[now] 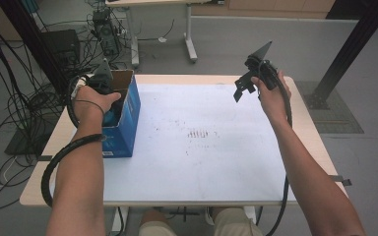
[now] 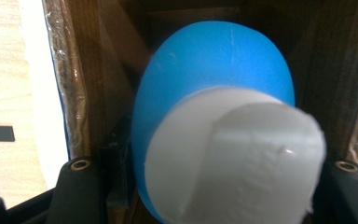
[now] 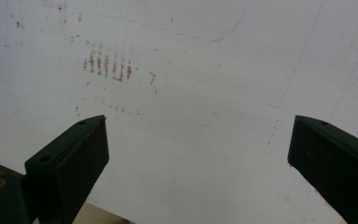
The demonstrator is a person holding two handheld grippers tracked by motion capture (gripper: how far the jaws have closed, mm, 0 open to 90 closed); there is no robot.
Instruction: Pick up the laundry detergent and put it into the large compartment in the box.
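High view: we see the left gripper (image 1: 109,96) reaching down into the open blue box (image 1: 128,118) at the table's (image 1: 216,191) left edge; the right gripper (image 1: 248,83) is held above the white sheet (image 1: 202,162), well apart from the box.

Left gripper view: we see a blue-and-white object (image 2: 214,126) wedged between the jaws, inside the box's brown walls (image 2: 98,70); the jaws grip it.

Right gripper view: we see the jaws spread wide, holding nothing, over the stained sheet (image 3: 191,93).

Blue box (image 1: 126,118), open top, brown cardboard inside, upright at table's left edge, blue rounded obj w/ white end (image 2: 223,140) partly inside box, white end facing out, gripped between left gripper's jaws
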